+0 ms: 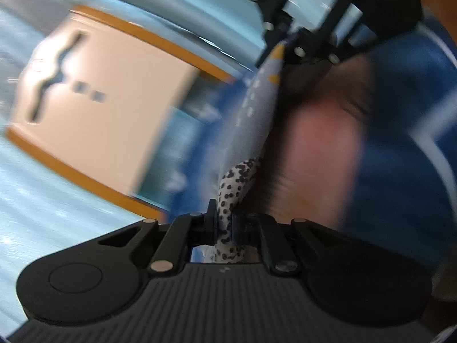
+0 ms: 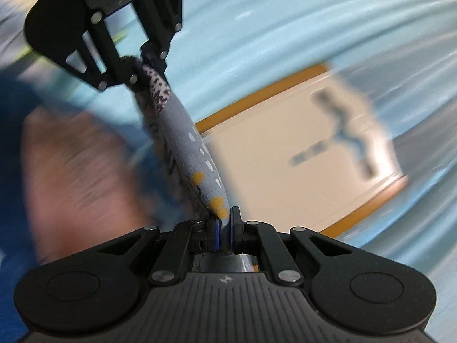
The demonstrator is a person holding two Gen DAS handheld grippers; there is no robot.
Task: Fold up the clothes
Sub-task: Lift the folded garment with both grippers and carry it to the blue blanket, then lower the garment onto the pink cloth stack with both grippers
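Observation:
A grey-blue sock (image 1: 258, 108) with white marks, yellow patches and a black-spotted white cuff is stretched in the air between both grippers. My left gripper (image 1: 224, 225) is shut on the spotted cuff end. My right gripper (image 2: 224, 230) is shut on the yellow-tipped toe end. In the right wrist view the sock (image 2: 182, 140) runs up to the left gripper (image 2: 150, 54). In the left wrist view the right gripper (image 1: 288, 38) shows at the top, holding the far end. Both views are motion-blurred.
A cream board with an orange border and a dark printed mark (image 1: 94, 97) lies on the light-blue surface (image 1: 42, 200); it also shows in the right wrist view (image 2: 300, 154). A person's bare arm and blue sleeve (image 1: 400, 143) are close behind the sock.

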